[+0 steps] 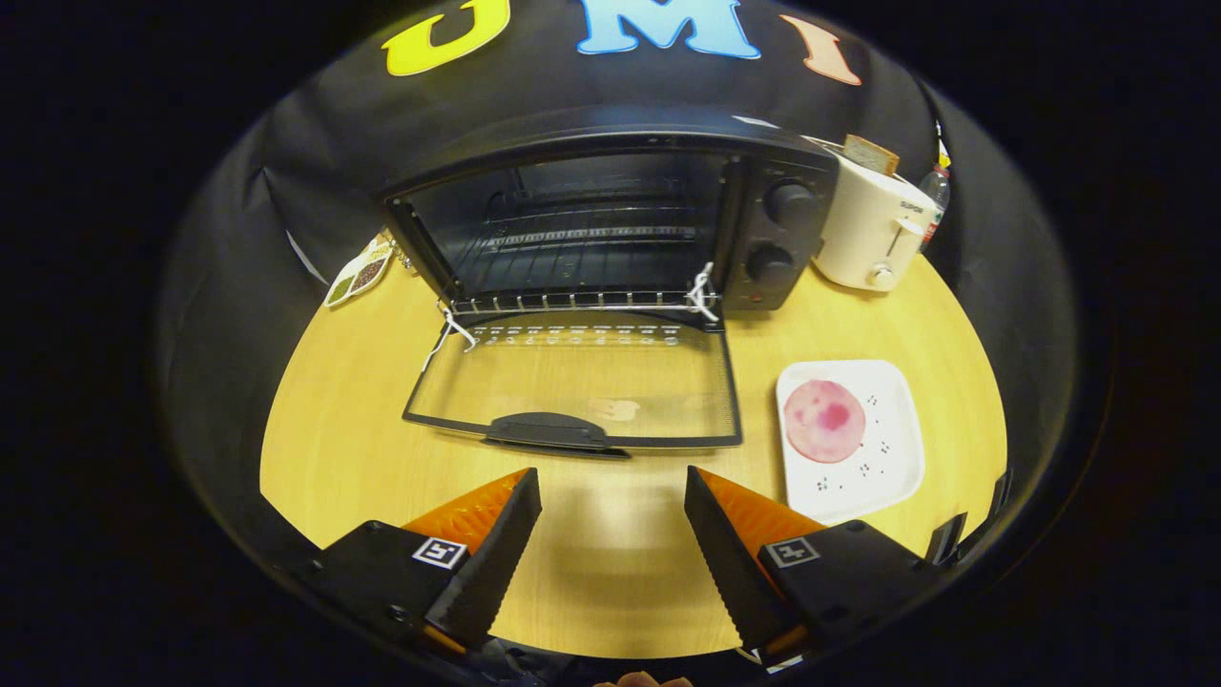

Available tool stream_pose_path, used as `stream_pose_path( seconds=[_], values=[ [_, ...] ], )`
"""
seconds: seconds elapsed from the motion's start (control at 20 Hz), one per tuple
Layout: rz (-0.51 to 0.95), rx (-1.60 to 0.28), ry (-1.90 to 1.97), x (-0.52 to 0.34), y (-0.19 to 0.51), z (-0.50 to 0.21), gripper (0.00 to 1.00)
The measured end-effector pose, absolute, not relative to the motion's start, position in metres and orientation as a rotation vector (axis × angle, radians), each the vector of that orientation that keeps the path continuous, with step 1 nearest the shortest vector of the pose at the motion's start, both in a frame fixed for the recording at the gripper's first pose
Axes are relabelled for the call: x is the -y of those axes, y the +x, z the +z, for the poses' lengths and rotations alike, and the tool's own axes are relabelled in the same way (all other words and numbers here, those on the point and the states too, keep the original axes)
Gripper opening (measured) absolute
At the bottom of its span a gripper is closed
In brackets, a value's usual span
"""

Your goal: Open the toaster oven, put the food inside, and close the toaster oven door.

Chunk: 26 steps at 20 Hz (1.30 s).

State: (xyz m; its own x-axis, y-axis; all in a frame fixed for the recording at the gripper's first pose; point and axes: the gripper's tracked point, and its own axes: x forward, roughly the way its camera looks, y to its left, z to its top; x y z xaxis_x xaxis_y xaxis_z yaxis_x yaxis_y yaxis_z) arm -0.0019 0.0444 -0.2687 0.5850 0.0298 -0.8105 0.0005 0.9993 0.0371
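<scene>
Black toaster oven (610, 224) door (582, 386) flat toward parted jaws.

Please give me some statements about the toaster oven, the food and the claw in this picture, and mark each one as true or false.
1. The toaster oven door is folded down open. True.
2. The pink food slice lies on the oven rack. False: it lies on the white plate, beside the door.
3. The claw is open and holds nothing. True.
4. The white toaster stands left of the oven. False: it stands on the knob side, to the right.
5. Bread sticks out of the toaster. True.
</scene>
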Motion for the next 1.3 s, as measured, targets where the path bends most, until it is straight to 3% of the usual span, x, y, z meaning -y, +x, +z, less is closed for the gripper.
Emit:
stream_pose_path(
  seconds=[0.6, 1.3],
  values=[
    [-0.127, -0.923, 0.013, 0.121, -0.011, -0.230, 0.98],
    [-0.027, -1.147, 0.006, 0.199, 0.018, -0.307, 0.98]
  ],
)
